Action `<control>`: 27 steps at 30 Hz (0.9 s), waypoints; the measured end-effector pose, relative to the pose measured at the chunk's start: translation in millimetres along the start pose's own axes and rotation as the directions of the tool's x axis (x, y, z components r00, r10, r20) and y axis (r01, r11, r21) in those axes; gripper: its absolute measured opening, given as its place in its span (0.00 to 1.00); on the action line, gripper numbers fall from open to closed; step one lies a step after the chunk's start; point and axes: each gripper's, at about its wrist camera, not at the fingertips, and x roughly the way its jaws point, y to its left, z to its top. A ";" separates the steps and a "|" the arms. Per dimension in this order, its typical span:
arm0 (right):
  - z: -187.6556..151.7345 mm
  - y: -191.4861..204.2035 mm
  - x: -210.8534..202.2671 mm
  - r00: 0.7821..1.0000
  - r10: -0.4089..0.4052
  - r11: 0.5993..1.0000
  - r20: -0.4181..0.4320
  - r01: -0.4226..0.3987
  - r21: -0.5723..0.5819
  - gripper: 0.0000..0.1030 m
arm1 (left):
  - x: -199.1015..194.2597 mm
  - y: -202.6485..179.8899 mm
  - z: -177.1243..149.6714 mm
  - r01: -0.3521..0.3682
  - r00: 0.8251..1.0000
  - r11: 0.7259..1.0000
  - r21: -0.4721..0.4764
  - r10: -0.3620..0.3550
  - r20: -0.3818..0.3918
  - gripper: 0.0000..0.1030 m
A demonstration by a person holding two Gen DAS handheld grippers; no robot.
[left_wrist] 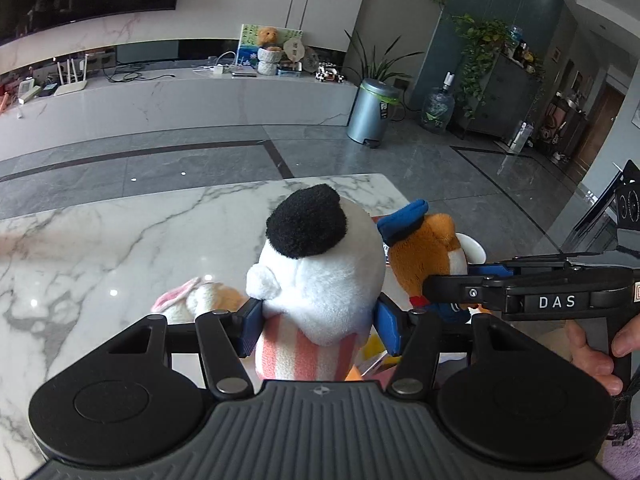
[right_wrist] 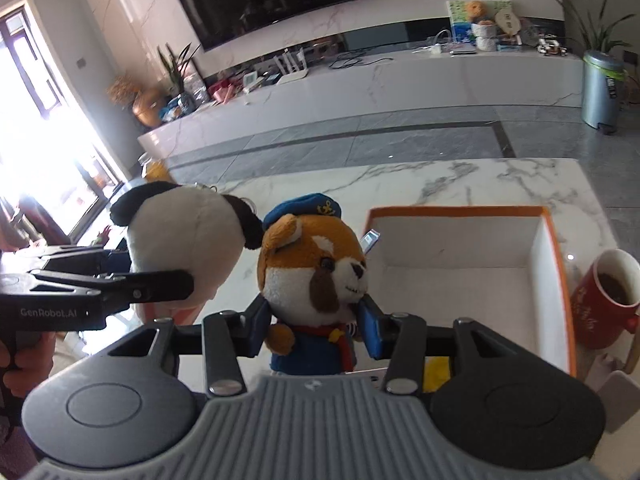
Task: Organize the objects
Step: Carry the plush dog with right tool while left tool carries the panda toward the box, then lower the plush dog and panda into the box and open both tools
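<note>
My left gripper is shut on a white plush with black ears and a pink-striped body, held upright above the marble table. It also shows in the right wrist view. My right gripper is shut on an orange fox plush with a blue sailor cap, held just left of an open white box with an orange rim. The fox plush also shows in the left wrist view, right of the white plush. A pink-and-cream plush lies on the table behind my left fingers.
A red mug with dark contents stands right of the box. Something yellow lies below my right gripper. Beyond the table are a grey tiled floor, a low marble TV bench and a metal bin.
</note>
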 end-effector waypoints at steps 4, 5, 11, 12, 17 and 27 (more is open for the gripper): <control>11.5 -36.8 -1.5 0.998 -0.057 0.996 0.024 0.056 0.065 0.47 | 45.6 -30.9 15.8 0.002 0.999 0.998 0.057 0.001 -0.039 0.64; 13.6 -46.0 2.3 0.998 -0.068 0.995 0.020 0.066 0.079 0.47 | 59.2 -37.7 18.6 0.000 0.998 0.998 0.068 0.004 -0.057 0.64; 20.1 -97.9 42.1 0.996 -0.089 0.980 -0.031 0.093 0.177 0.47 | 126.1 -51.2 28.6 -0.038 0.987 0.996 0.075 0.049 -0.151 0.64; 20.2 -104.8 49.1 0.995 -0.088 0.977 -0.040 0.094 0.191 0.47 | 135.1 -50.8 28.8 -0.046 0.985 0.997 0.068 0.056 -0.164 0.65; 11.2 -133.1 86.3 0.992 -0.083 0.963 -0.097 0.105 0.248 0.47 | 170.8 -45.7 20.1 -0.091 0.967 0.995 0.031 0.095 -0.238 0.65; -0.4 -142.5 140.7 0.981 -0.068 0.961 -0.181 0.114 0.253 0.47 | 193.7 -56.7 7.4 -0.180 0.940 0.971 0.160 0.217 -0.262 0.68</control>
